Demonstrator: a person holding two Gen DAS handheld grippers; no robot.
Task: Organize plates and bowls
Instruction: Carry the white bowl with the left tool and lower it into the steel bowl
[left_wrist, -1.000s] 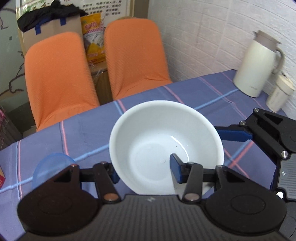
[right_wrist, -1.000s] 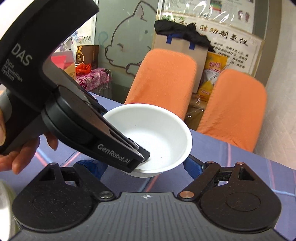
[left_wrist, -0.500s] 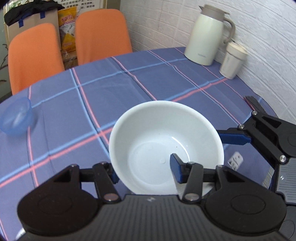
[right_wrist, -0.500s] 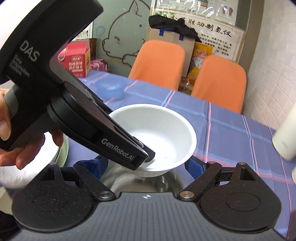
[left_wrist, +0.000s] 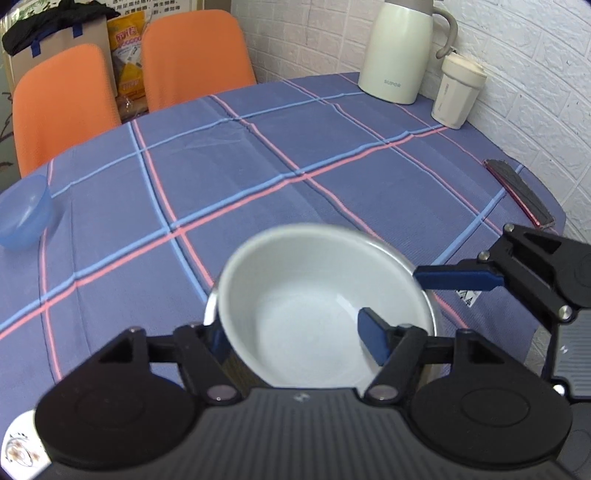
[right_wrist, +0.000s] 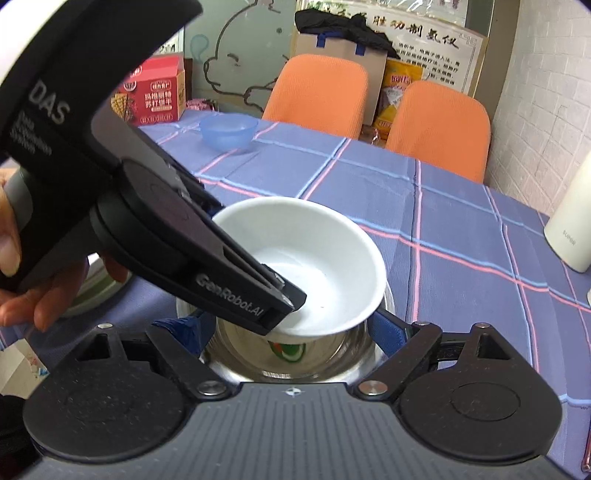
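White bowl: held by its near rim in the left gripper, one blue pad inside the wall and the other outside; the jaws are clamped on it. It is carried low over a steel bowl at the near edge of the table, and whether the two touch cannot be told.

Steel bowl: flanked by the blue fingers of the right gripper, which stand apart on either side of it; contact with its wall cannot be told.

Blue plastic bowl: left alone near the far left edge, well apart from the stack.

Progress: nesting is judged to be in hand and unfinished; the white bowl is not yet released, and the blue bowl remains to be gathered.

Room: the middle of the table is taken to be free for movement. A cream jug and lidded cup are kept at the far right corner, and a dark flat object lies along the right edge. The steel bowl is judged close to the near edge.
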